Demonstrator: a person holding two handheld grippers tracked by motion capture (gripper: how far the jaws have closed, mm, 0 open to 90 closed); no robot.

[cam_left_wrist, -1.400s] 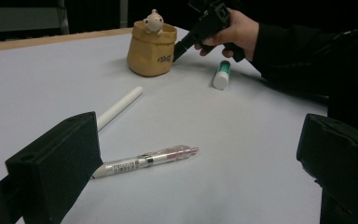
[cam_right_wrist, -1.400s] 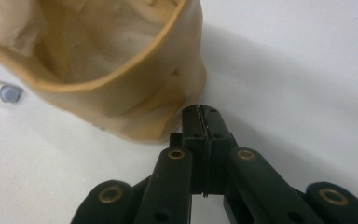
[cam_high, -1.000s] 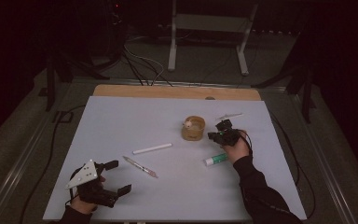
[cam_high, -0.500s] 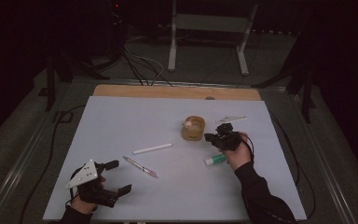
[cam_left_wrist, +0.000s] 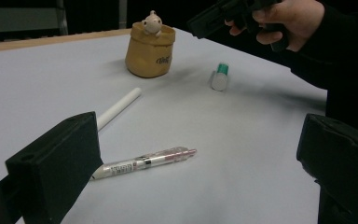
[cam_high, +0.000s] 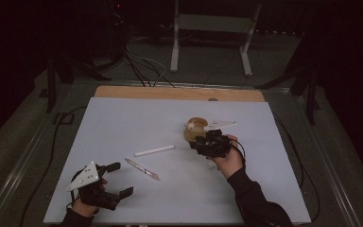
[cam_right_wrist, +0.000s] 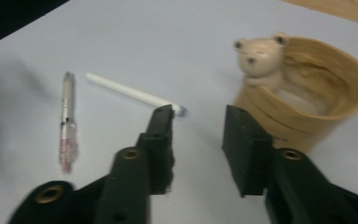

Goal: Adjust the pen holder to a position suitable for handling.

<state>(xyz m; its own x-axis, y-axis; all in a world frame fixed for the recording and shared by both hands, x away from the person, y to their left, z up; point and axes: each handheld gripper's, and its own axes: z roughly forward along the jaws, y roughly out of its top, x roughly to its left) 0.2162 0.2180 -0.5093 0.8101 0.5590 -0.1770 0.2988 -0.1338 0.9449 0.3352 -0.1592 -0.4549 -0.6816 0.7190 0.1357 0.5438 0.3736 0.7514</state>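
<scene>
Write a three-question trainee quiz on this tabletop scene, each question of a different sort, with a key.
1. True or false: the right gripper holds the white stick between its fingers.
2. Multiple choice: what sits at the rim of the tan pot? A) a small bear figure B) a coin C) a spoon
3. Fill in: in the left gripper view, the clear pen lies nearer the camera than the white stick, and the small tube beside the pot has a ____ cap.

Key:
1. False. The fingers stand apart with nothing between them; the stick lies on the table.
2. A, the bear figure.
3. Green; see the tube.
</scene>
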